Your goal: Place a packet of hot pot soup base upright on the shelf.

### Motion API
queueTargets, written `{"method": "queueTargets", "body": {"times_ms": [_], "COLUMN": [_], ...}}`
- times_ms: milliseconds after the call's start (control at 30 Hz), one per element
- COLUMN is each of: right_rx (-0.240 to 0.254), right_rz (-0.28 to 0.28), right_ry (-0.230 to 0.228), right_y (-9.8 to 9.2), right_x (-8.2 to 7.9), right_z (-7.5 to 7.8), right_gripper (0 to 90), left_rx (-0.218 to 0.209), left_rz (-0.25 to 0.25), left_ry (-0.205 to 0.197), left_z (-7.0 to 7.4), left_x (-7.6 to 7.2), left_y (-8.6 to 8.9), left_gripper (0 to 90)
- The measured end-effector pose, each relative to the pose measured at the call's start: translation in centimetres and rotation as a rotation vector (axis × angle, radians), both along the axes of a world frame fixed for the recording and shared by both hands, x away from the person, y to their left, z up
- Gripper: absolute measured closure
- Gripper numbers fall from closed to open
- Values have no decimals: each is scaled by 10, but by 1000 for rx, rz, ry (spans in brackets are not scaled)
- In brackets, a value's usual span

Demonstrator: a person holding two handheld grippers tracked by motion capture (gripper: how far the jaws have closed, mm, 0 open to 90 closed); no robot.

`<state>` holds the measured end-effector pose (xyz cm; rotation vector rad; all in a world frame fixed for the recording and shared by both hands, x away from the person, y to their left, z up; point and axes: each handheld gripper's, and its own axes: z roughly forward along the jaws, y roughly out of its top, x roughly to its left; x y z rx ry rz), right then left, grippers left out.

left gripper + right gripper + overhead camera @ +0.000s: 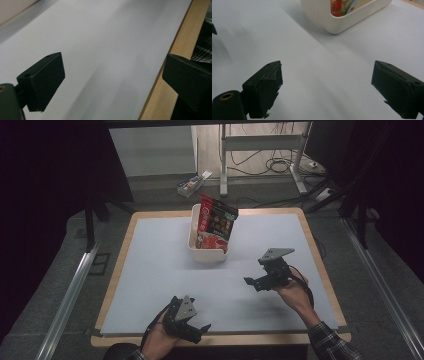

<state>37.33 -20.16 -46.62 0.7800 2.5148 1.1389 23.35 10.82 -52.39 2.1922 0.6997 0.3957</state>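
A white tub (196, 251) stands near the middle back of the table, and a red and black food packet (215, 222) leans upright in it, sticking out above the rim. The tub's near corner (337, 23) and some of the packet's print (338, 6) appear at the top of the right gripper view. My right gripper (253, 282) hovers to the right and in front of the tub, open and empty, jaws pointing left. My left gripper (199, 330) is held at the table's front edge, open, with nothing between its jaws (112, 82).
A pale blue mat (165, 265) covers the wooden table top (325, 265), whose edge (162, 87) runs beside the left gripper. Beyond the table are a small box (191, 184) on the floor, white desk legs and cables. Metal rails flank both sides.
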Motion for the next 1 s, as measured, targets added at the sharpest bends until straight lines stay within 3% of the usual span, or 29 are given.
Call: {"method": "queueTargets", "body": {"times_ms": [467,1000], "right_rx": [20,41], "right_rz": [-44,-125], "right_ry": [-24,-62], "right_y": [-28,-69], "right_x": [-22,-51], "right_z": [3,-2], "right_gripper": [90,90], "left_rx": [60,29], "left_rz": [14,88], "left_ry": [-51,-55], "left_z": [2,4], "left_x": [-2,-4], "left_y": [8,31], "left_gripper": [42,43]}}
